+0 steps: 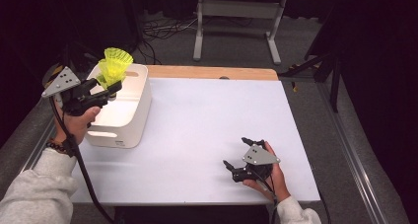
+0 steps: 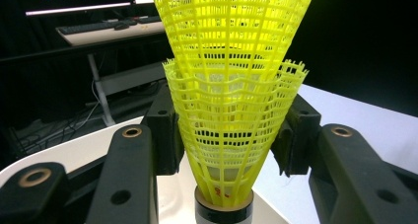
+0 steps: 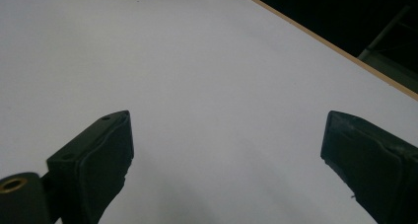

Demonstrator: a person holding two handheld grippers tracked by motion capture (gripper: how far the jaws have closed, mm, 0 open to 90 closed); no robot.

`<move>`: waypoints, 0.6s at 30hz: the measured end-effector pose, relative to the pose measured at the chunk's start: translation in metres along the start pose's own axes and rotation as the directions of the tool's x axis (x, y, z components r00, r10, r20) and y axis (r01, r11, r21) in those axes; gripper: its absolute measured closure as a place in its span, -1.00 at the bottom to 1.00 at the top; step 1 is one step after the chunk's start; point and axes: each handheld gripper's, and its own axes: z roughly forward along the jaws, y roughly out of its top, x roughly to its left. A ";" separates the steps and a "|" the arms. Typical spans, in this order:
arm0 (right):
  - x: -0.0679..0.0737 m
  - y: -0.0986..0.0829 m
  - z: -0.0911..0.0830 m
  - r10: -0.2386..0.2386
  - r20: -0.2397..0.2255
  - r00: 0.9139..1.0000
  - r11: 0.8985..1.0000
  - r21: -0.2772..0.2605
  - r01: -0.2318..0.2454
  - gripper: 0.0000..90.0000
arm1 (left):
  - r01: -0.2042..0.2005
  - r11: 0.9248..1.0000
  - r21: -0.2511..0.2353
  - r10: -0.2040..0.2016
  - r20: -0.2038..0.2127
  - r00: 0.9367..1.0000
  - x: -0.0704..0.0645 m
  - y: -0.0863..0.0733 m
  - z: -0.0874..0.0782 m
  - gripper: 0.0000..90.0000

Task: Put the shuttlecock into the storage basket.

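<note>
Above the white bin point(image 1: 125, 116), I'm clamping my left gripper point(image 1: 114, 88) fingers on two nested yellow shuttlecocks point(image 1: 114, 66) (corks down); my right gripper point(image 1: 242, 153) is resting open-fingered on the tabletop point(image 1: 207, 120).

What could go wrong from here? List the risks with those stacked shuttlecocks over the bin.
1. The left gripper pinches the yellow shuttlecocks on their flexible mesh skirts, not the corks, so they may slip or deform.
2. Two shuttlecocks are nested; the upper one sits loosely and could tip off when the hand moves.
3. They hang near the white bin's rim, so a release now might bounce onto the table. The open right gripper rests far away, unable to catch.
</note>
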 end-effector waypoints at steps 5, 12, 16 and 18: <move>0.000 0.000 0.000 -0.002 0.002 1.000 1.000 0.004 0.002 -0.86 | 0.001 1.000 0.003 -0.001 -0.009 1.000 0.003 0.001 0.008 0.20; 0.000 -0.001 0.001 -0.007 0.001 1.000 1.000 0.012 0.007 -0.85 | 0.004 0.998 0.055 -0.002 -0.037 0.999 0.006 0.002 0.023 0.20; 0.000 -0.001 0.001 -0.009 0.000 1.000 1.000 0.015 0.009 -0.86 | 0.015 0.997 0.079 -0.012 -0.042 0.999 0.011 0.001 0.029 0.20; 0.000 -0.002 0.002 -0.010 -0.001 1.000 1.000 0.017 0.010 -0.86 | 0.026 0.995 0.093 -0.023 -0.030 0.999 0.014 0.002 0.032 0.20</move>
